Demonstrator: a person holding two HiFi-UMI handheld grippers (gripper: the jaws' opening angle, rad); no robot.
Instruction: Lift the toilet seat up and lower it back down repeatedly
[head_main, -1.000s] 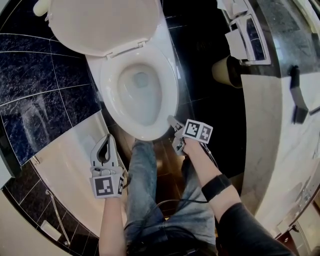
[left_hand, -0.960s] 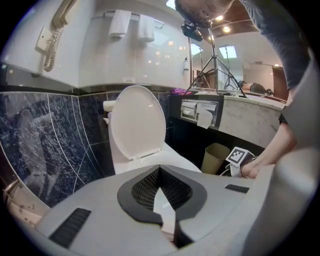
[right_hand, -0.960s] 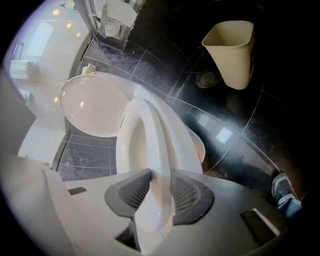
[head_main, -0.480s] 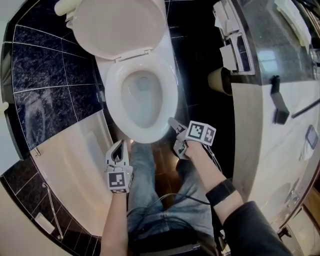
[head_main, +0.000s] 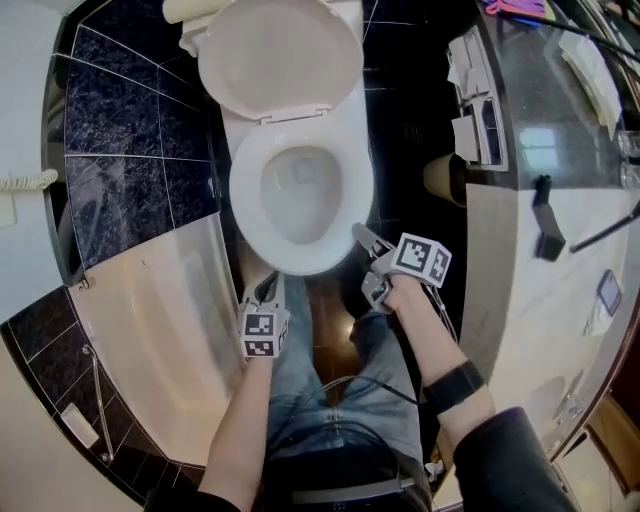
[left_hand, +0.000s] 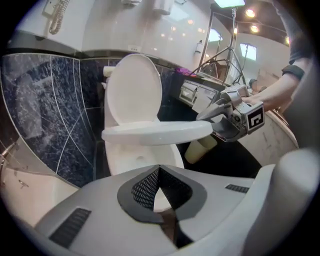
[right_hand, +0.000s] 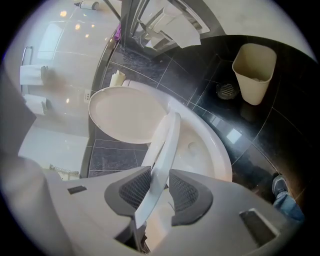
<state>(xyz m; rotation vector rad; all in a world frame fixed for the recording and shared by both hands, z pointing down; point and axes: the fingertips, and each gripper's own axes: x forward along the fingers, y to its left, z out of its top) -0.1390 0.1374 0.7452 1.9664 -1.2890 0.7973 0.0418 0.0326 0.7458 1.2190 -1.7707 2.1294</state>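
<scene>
Blk tile floor (head_main: 400, 110); toilet seat (right_hand: 165, 145) half-up

One toilet (head_main: 345, 125) stands at the far end of a dark-tiled bathroom, with one toilet seat (left_hand: 155, 134) and one lid (head_main: 280, 55); one beige waste bin (head_main: 440, 178) sits on the floor to its right, beside one round floor drain (right_hand: 227, 91). One white bathtub (head_main: 150, 320) fills the near left; one coiled phone cord (head_main: 25, 182) hangs on the left wall; one black wristband (head_main: 453, 386) circles the person's right forearm.
</scene>
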